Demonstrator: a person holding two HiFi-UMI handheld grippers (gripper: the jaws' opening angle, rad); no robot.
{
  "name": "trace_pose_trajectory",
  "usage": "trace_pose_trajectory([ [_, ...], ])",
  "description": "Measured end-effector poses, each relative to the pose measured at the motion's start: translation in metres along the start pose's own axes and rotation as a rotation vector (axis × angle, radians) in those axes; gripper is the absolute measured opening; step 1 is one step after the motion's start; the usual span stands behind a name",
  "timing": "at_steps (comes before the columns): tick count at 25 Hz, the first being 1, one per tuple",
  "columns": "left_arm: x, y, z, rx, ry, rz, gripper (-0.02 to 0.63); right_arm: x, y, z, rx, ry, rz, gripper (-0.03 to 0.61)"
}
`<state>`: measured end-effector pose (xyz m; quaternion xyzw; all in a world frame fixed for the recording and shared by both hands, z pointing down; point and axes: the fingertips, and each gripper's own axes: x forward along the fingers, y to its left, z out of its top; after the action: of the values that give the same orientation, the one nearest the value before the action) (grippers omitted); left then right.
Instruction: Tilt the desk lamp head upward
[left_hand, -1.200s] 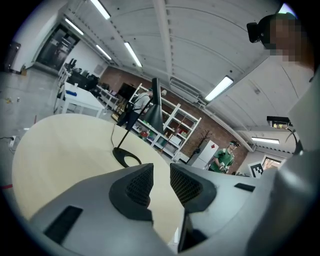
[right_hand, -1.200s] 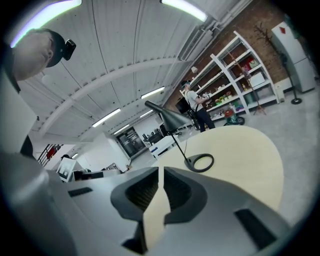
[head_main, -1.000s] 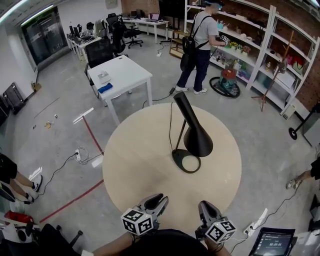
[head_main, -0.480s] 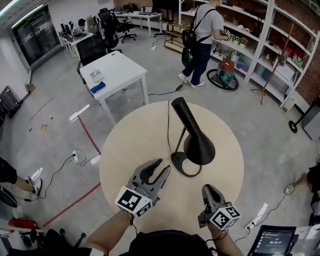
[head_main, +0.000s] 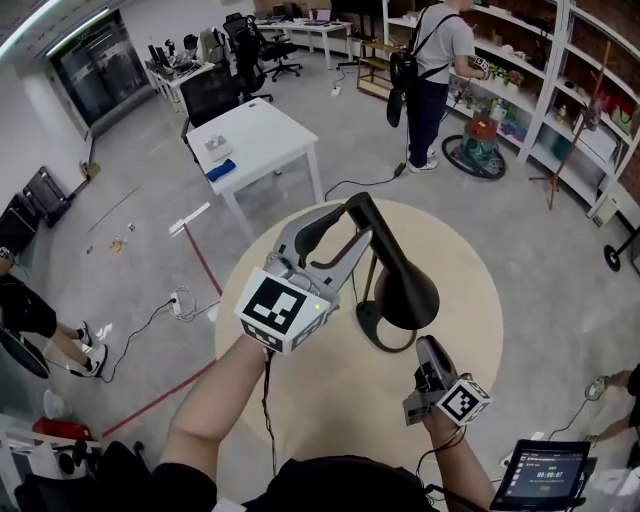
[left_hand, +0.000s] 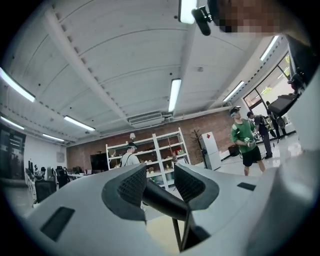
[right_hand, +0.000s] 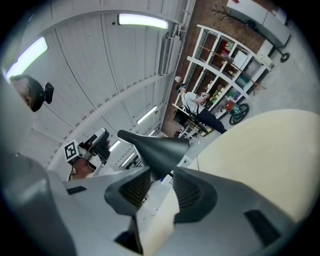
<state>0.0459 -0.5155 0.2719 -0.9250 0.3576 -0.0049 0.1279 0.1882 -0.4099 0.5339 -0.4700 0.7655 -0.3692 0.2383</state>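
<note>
A black desk lamp stands on the round beige table, its cone head sloping down to the right over the round base. My left gripper is raised and open. Its jaws straddle the narrow upper end of the lamp head without pressing on it. My right gripper is low near the table's front right, just right of the base. Its jaws have just been opening and stand open with nothing between them. In the right gripper view the cone shows beyond the right gripper.
The lamp's cord hangs down toward the table behind the stem. A white desk stands at the back left. A person is by the shelves at the back right. A tablet lies at the bottom right.
My left gripper has risen from the table's near edge up to the lamp head's upper end and rolled. The right gripper has moved forward toward the base, and its jaws have parted.
</note>
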Motion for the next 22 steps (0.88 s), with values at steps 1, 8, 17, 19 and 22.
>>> trace_pose_trajectory([
  [1,0.008,0.003,-0.003,0.005,0.021,0.0,0.154,0.003,-0.001,0.001,-0.001,-0.006,-0.001,0.124],
  [8,0.039,0.017,-0.029,0.099,0.189,0.019,0.189,0.014,-0.019,-0.002,0.069,-0.018,-0.036,0.252],
  [17,0.053,0.022,-0.046,0.023,0.268,-0.03,0.187,0.034,-0.022,0.02,0.181,-0.049,0.048,0.25],
  [19,0.054,0.022,-0.047,0.012,0.269,-0.032,0.187,0.034,-0.03,0.022,0.207,-0.045,0.025,0.206],
  [22,0.053,0.024,-0.048,-0.016,0.265,-0.031,0.187,0.031,-0.037,0.021,0.247,-0.038,-0.003,0.117],
])
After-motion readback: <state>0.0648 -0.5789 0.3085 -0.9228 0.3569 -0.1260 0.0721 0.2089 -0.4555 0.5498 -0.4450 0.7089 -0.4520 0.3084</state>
